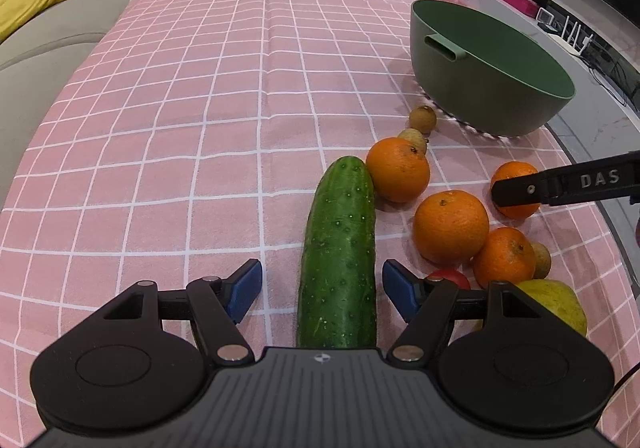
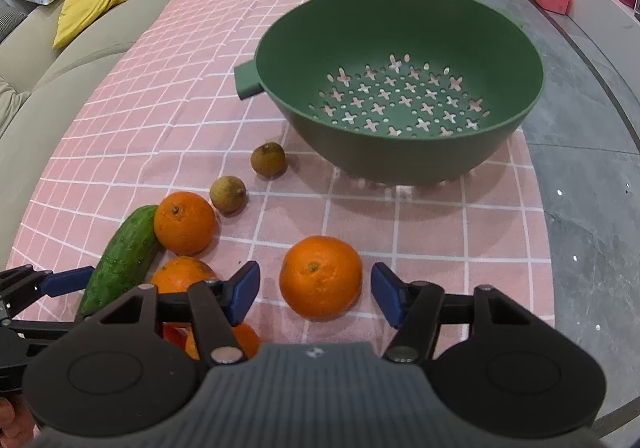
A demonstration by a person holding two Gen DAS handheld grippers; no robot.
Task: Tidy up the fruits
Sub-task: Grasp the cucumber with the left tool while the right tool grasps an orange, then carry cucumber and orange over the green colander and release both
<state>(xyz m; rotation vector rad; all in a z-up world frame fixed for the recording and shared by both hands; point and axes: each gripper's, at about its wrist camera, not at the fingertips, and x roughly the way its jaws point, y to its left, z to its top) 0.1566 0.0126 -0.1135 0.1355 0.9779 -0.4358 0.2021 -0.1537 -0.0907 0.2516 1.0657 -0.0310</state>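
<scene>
Left gripper [image 1: 322, 294] spread wide, cucumber [image 1: 340, 252] lying between fingers, pads not touching it. Right gripper [image 2: 315, 294] also spread, one orange [image 2: 321, 276] between fingers, no contact seen. Other oranges [image 2: 185, 223] w/ cucumber at left, near side of pink cloth [image 2: 200, 87]. Two small brown fruits [image 2: 228, 193] btw oranges and colander [image 2: 400, 87]. Colander stands far right, nothing inside. Yellow-green fruit [image 1: 556, 302] near right.
</scene>
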